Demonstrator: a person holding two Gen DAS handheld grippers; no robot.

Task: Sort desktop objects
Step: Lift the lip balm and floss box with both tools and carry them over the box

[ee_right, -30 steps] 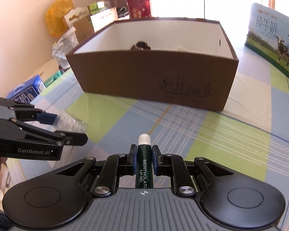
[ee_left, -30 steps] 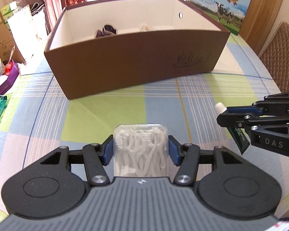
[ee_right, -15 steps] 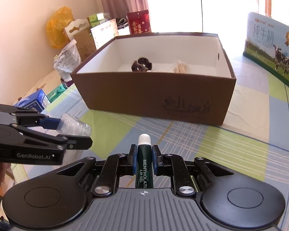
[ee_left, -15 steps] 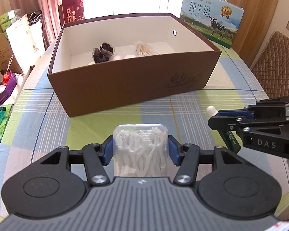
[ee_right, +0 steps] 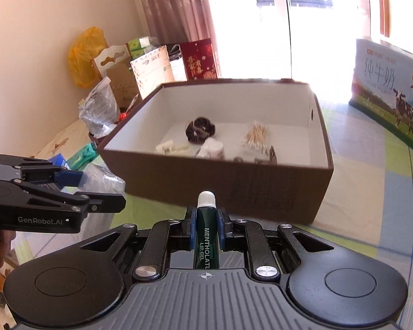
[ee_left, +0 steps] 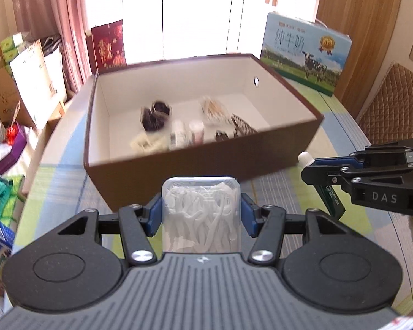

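My left gripper is shut on a clear plastic box of white floss picks, held in the air in front of the brown cardboard box. My right gripper is shut on a dark green lip gel tube with a white cap, also held before the box. The right gripper shows at the right of the left wrist view; the left gripper shows at the left of the right wrist view. Inside the box lie several small items: a dark hair tie, cotton swabs, small bottles.
The box stands on a checked tablecloth. A blue milk carton box stands behind it at the right. A padded chair is at the far right. Bags and boxes crowd the left side by the curtain.
Both grippers have risen and moved toward the box with their objects, so the box's inside now shows from above. Both grips are unchanged.
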